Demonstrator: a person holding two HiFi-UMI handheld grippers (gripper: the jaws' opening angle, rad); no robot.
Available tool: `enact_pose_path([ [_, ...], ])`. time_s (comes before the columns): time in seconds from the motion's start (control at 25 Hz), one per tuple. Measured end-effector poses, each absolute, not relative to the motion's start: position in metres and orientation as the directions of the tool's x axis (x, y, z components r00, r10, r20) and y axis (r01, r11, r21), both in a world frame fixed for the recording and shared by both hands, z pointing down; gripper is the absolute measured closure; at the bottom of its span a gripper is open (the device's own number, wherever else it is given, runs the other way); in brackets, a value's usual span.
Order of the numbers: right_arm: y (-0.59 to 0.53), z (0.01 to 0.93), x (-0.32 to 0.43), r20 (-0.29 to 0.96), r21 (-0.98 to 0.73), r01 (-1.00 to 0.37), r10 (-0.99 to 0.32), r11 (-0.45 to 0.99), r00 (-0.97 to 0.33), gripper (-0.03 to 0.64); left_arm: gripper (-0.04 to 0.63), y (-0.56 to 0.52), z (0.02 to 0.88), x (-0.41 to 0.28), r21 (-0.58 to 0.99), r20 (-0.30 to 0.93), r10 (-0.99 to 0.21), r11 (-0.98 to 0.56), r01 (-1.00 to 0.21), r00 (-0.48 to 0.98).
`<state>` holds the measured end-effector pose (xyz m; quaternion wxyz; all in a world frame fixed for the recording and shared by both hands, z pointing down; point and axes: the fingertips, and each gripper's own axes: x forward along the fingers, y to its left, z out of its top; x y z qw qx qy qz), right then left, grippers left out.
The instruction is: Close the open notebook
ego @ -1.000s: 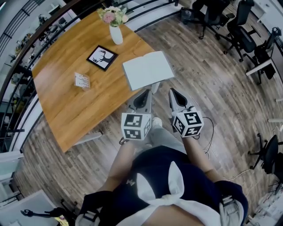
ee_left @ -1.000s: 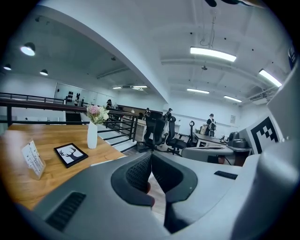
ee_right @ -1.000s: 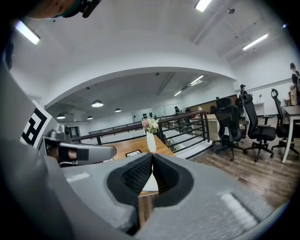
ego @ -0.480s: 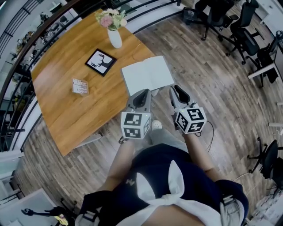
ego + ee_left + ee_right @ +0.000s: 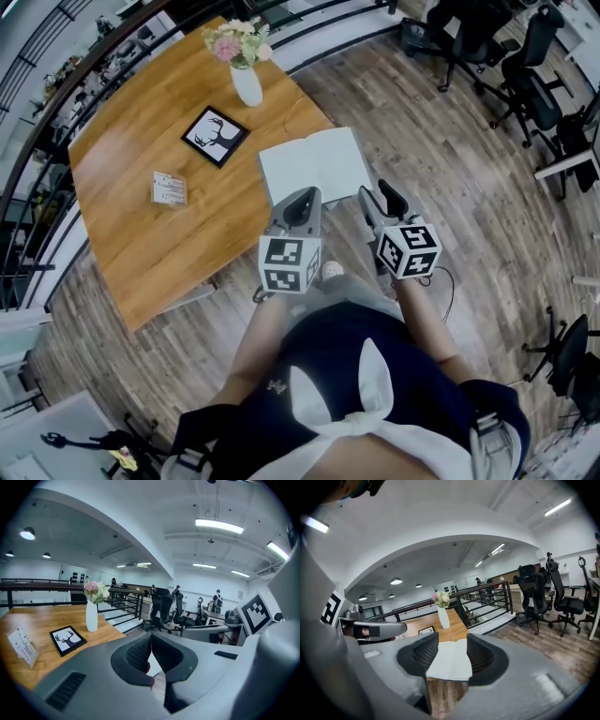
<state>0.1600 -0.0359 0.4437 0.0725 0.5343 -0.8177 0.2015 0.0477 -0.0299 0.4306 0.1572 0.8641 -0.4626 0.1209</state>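
The open notebook lies white pages up on the near right corner of the wooden table, overhanging its edge. My left gripper is shut with nothing in it, its tips pressed together just short of the notebook's near edge. My right gripper hovers off the notebook's near right corner, over the floor. Its jaws are opening and hold nothing. In the right gripper view the notebook shows through the gap of the right gripper, still some way ahead.
A white vase of flowers, a black framed deer picture and a small card holder stand further back on the table. Black railings run behind it. Office chairs stand on the plank floor at the right.
Both grippers have moved forward toward the notebook and a little lower. The right gripper's jaws, shut before, have spread apart. The left stays shut.
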Motion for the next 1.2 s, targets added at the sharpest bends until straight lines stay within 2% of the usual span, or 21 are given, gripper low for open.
enact_pose_path([
  [1.2, -0.083, 0.533, 0.169, 0.504, -0.280, -0.902, -0.749, 0.330, -0.431, 0.399, 0.577, -0.071, 0.491, 0.028, 0.209, 0.445, -0.755, -0.435, -0.876, 0.481],
])
